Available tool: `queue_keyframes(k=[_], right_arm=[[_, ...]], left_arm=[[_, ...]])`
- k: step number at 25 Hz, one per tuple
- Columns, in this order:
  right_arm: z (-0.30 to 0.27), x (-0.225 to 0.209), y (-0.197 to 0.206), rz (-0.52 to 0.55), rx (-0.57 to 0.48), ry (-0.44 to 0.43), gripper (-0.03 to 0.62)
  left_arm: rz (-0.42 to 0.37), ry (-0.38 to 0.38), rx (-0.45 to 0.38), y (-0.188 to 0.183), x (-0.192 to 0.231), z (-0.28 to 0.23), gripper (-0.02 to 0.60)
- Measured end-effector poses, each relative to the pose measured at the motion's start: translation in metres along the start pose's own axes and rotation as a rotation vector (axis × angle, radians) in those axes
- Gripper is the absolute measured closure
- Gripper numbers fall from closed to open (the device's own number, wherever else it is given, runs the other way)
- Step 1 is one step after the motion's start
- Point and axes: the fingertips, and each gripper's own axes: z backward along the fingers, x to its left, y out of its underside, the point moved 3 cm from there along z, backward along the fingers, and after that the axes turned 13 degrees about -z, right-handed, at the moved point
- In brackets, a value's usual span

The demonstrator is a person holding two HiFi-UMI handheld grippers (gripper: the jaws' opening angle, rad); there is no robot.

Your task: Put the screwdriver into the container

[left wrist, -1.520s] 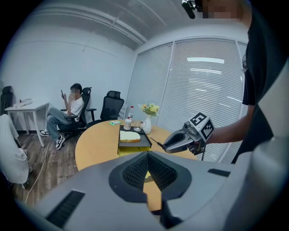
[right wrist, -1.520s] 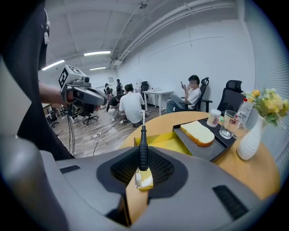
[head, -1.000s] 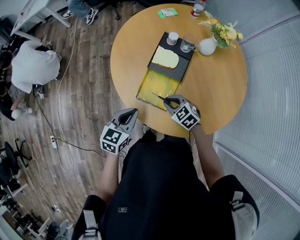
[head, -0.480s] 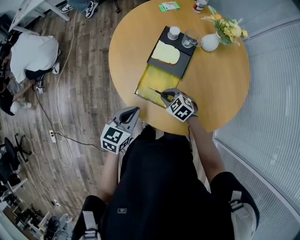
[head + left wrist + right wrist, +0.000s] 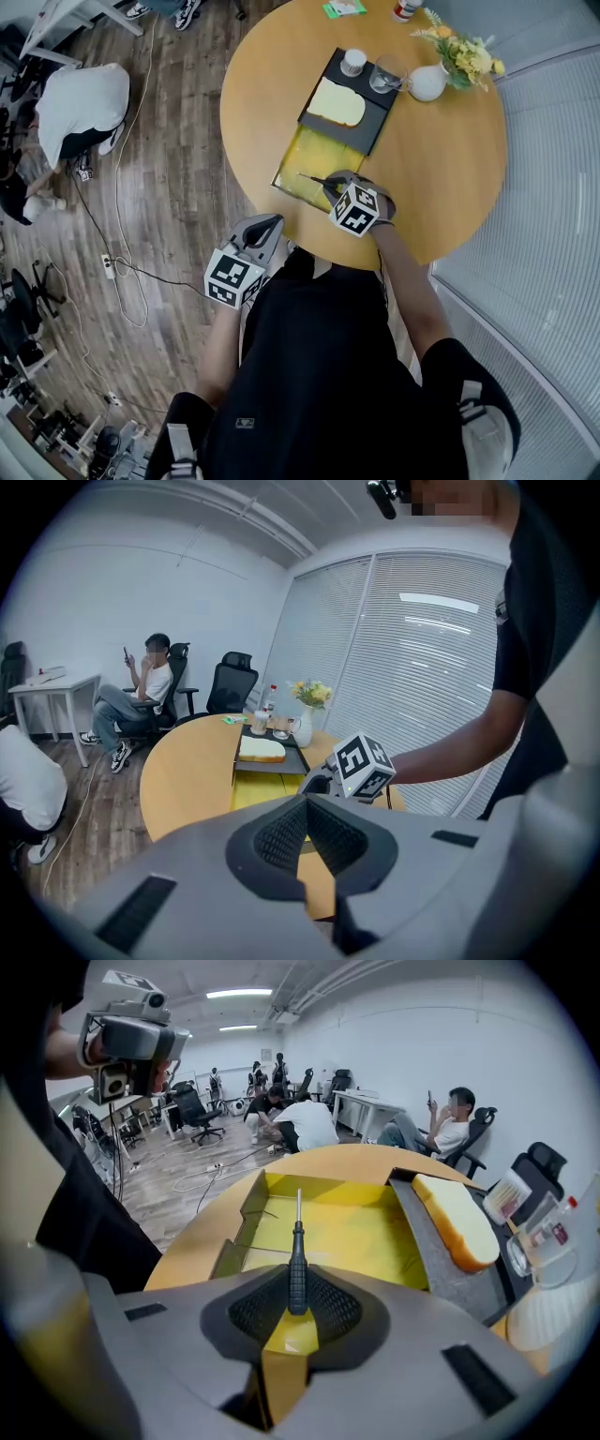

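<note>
Right gripper (image 5: 330, 183) (image 5: 297, 1303): clamped on the screwdriver's black handle, with both ribbed pads pressed to it; it is tilted downward over the near end of the container.
Screwdriver (image 5: 316, 179) (image 5: 297, 1258): held in the right gripper, its bare metal shaft sticking out ahead of the jaws; in the head view its tip points left across the near end of the container. Whether the tip touches the container floor I cannot tell.
Container (image 5: 306, 157) (image 5: 361, 1232): an open yellow box on the near-left part of the table, with its flaps folded outward; its far end meets the black tray.
Left gripper (image 5: 266, 224) (image 5: 305, 829): jaws together with nothing between them, held off the table's near-left edge over the wooden floor, well apart from the container.
Table (image 5: 450, 178): round, wooden top.
Black tray (image 5: 373, 127) (image 5: 441, 1260): just beyond the container, carrying a pale yellow foam slab (image 5: 337, 101) (image 5: 457, 1220), a white lidded jar (image 5: 353, 62) and a clear glass (image 5: 385, 77).
White vase (image 5: 428, 83): right of the tray, holding yellow flowers (image 5: 466, 56).
Green card (image 5: 340, 8): at the table's far edge.
Person on the floor (image 5: 82, 101): crouched far left, in a white top.
</note>
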Motion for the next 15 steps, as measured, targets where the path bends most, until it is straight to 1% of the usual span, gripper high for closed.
queue_keyframes(k=[3, 7, 10, 15], right_arm=[[-0.006, -0.002, 0.001, 0.026, 0.028, 0.009, 0.536], [-0.016, -0.003, 0.003, 0.108, 0.071, 0.019, 0.536], [-0.021, -0.006, 0.004, 0.132, 0.098, 0.017, 0.536], [-0.029, -0.011, 0.004, 0.16, 0.144, 0.042, 0.535]], left_arm=[[0.002, -0.001, 0.001, 0.001, 0.0, 0.002, 0.577], [0.006, 0.007, -0.001, 0.0, -0.003, 0.001, 0.577], [0.006, 0.014, -0.006, -0.002, -0.006, -0.002, 0.577], [0.009, 0.023, -0.011, -0.004, -0.009, 0.0, 0.577]])
